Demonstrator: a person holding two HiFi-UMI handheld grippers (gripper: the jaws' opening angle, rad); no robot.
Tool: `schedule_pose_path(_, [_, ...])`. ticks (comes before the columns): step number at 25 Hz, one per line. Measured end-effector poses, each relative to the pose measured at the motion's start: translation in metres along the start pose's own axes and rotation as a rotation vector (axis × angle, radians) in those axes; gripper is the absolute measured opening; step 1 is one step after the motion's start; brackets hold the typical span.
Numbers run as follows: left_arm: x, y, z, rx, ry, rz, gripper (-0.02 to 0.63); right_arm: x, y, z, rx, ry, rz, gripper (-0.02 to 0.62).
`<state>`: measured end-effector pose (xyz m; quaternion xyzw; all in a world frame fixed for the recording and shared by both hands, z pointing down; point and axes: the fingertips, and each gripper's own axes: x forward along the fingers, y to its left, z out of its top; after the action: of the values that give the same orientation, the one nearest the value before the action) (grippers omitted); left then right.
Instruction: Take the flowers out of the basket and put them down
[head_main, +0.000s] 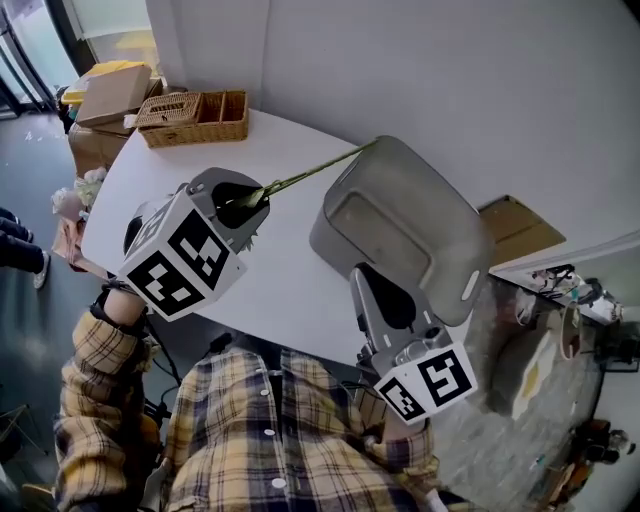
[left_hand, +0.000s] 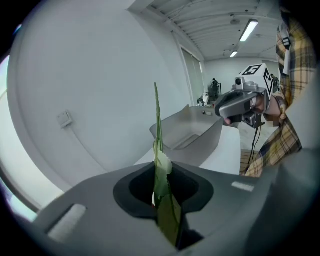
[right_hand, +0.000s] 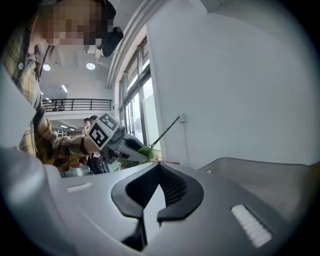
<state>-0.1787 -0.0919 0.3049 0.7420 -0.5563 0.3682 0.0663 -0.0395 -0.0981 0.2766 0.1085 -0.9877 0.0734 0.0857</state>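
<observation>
Flower stalk (left_hand: 158, 130), thin, green and leafy, is sitting pinched in my left claw (head_main: 243, 203), lifted above the white rounded surface (head_main: 150, 170). Its far tip is just reaching the grey plastic basket's rim (head_main: 400, 150). My right claw (head_main: 385, 292) is waiting alongside, closed and empty.

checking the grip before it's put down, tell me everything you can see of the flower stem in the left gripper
The flower stem is thin, green and straight, with a serrated leaf low down. The left gripper is shut on that leafy part, holding it above the white table. It slants up and away, and its far end reaches the rim of the grey basket; whether it touches there is unclear. No bloom shows.
</observation>
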Motion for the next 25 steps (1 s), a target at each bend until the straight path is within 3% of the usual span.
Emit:
schedule_pose_path(15, [0.062, -0.022, -0.137, -0.150, 0.259, -0.079, 0.077, 0.022, 0.001, -0.019, 0.029, 0.043, 0.021, 0.006])
schedule_pose_path(25, [0.113, -0.055, -0.193, -0.146, 0.390, -0.164, 0.077, 0.036, 0.003, -0.032, 0.032, 0.083, 0.039, 0.006])
